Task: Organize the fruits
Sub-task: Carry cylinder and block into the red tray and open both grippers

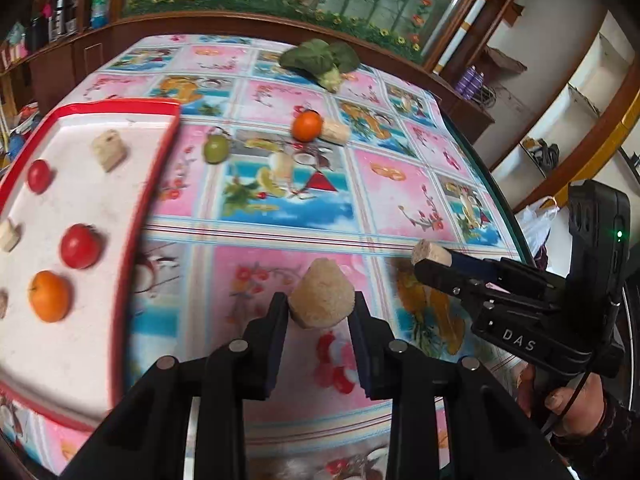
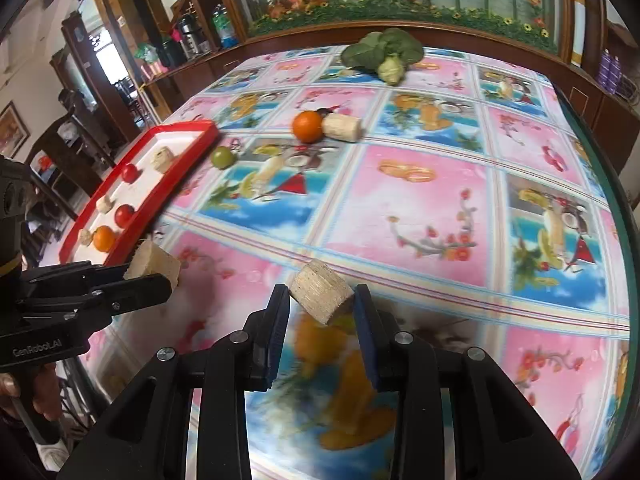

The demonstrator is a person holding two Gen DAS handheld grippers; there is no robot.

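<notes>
Each gripper's jaws are nearly closed on a pale beige, fibrous cylindrical chunk: the left gripper (image 1: 320, 312) holds one chunk (image 1: 322, 294), the right gripper (image 2: 321, 304) the other (image 2: 321, 298). Both hover above the floral plastic-covered worktop (image 2: 420, 208). The chunks look light, stiff and rough (probably easy to grip), best pinched across their curved sides. The red-rimmed white tray (image 1: 160, 148) lies at ten o'clock.

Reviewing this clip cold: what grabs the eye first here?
Both grippers are shut on pale beige chunks, the left gripper and the right gripper, above the bright fruit-print tablecloth. At the left sits a red-rimmed tray holding tomatoes and an orange.
</notes>
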